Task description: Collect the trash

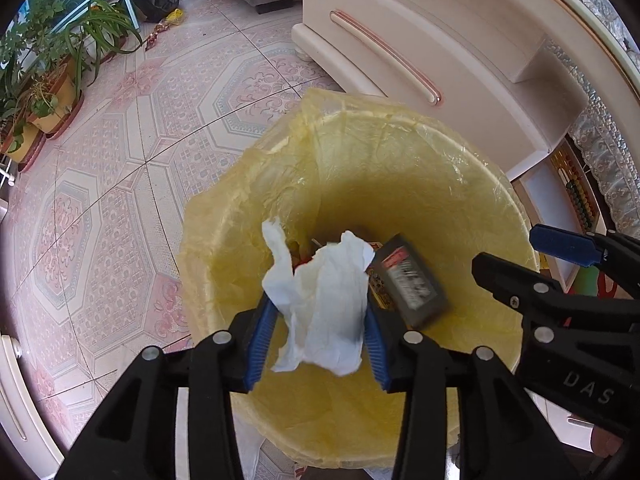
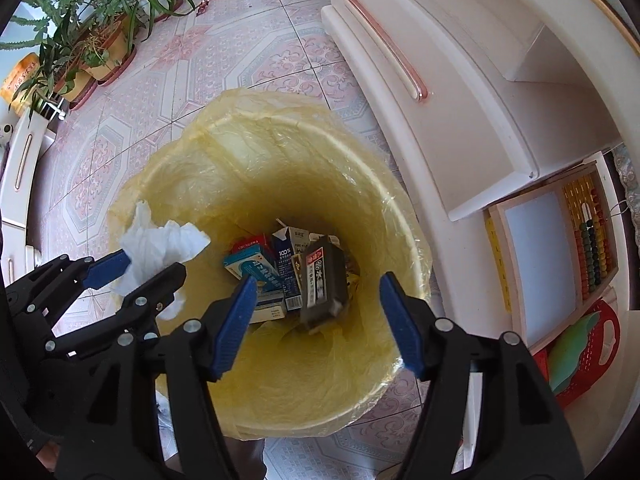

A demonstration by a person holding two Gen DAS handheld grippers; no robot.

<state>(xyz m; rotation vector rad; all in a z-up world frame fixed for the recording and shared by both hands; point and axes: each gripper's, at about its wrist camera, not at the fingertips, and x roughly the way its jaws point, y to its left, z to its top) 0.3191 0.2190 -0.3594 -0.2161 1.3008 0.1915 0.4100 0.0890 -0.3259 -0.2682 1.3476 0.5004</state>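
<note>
Clamped on a crumpled white tissue (image 1: 320, 304), our left gripper (image 1: 318, 340) hovers over the yellow-lined bin (image 2: 400, 216); beside it, our right gripper (image 2: 318, 324), jaws apart, overlooks cartons (image 2: 286, 264), one reading "100%", and a blurred grey box (image 2: 322, 280).

The dark box (image 2: 322, 280) above the bin's bottom is motion-blurred, its label unreadable. The crumpled tissue (image 1: 320, 304) hides most cartons (image 2: 276, 268) beneath it in the left view.

Yellow bin liner (image 1: 400, 152), white crumpled tissue (image 1: 324, 300), grey carton (image 2: 322, 280), blue-padded black tools, pink-patterned floor tiles (image 1: 120, 184)
</note>
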